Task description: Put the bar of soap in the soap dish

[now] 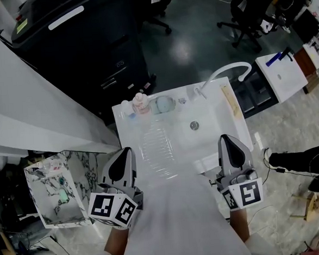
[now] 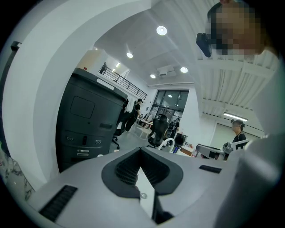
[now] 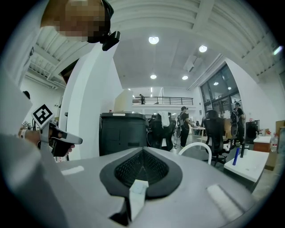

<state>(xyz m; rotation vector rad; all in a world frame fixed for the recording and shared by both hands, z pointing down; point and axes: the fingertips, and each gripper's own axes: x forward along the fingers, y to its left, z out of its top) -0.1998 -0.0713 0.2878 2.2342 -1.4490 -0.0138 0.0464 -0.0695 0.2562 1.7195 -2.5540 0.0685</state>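
While both grippers are held low in the frame, their jaws are seen pressed together, with nothing pinched between them. The left gripper [image 1: 127,152] is at lower left and the right gripper [image 1: 224,138] at lower right. A white bar, apparently the soap [image 1: 208,163], is seen on the lower rim of the sink [image 1: 215,112], just left of the right gripper. A pale green dish [image 1: 161,104] is set at the sink's upper edge.

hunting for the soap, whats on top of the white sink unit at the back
On the sink unit, at the back: a pinkish item, a pale blue-green round dish and a white faucet. The person's white clothing covers the front edge.
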